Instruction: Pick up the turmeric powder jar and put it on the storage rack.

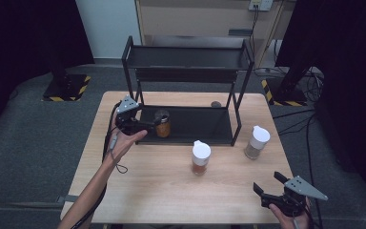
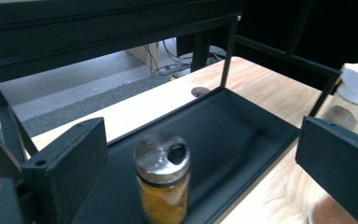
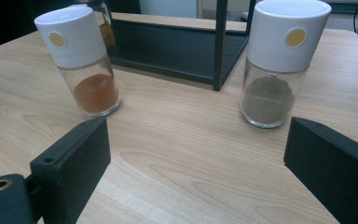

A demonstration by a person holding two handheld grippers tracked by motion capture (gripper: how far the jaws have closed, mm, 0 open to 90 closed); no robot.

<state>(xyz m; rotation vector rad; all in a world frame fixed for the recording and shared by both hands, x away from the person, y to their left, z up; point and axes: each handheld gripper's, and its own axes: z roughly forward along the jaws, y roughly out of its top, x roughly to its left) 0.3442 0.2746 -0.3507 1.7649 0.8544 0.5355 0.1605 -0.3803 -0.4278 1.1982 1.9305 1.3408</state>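
A glass jar with a metal shaker lid (image 1: 162, 123) (image 2: 163, 184), full of yellow-brown spice, stands upright at the left end of the black rack's bottom shelf (image 1: 200, 125) (image 2: 242, 135). My left gripper (image 1: 152, 123) (image 2: 203, 154) is open just left of it; the jar sits between the wide jaws and neither pad touches it. Near the table's front right corner my right gripper (image 1: 267, 181) (image 3: 196, 149) is open and holds nothing. It faces two white-capped jars on the bare wood, one with orange powder (image 1: 201, 157) (image 3: 81, 65) and one with grey-brown powder (image 1: 257, 142) (image 3: 275, 65).
The two-tier black metal rack (image 1: 186, 57) stands at the back middle of the wooden table (image 1: 157, 191), its top shelf bare. A round cable hole (image 1: 215, 103) (image 2: 199, 91) lies behind the rack. Stand bases with hazard tape (image 1: 66, 88) rest on the floor beyond.
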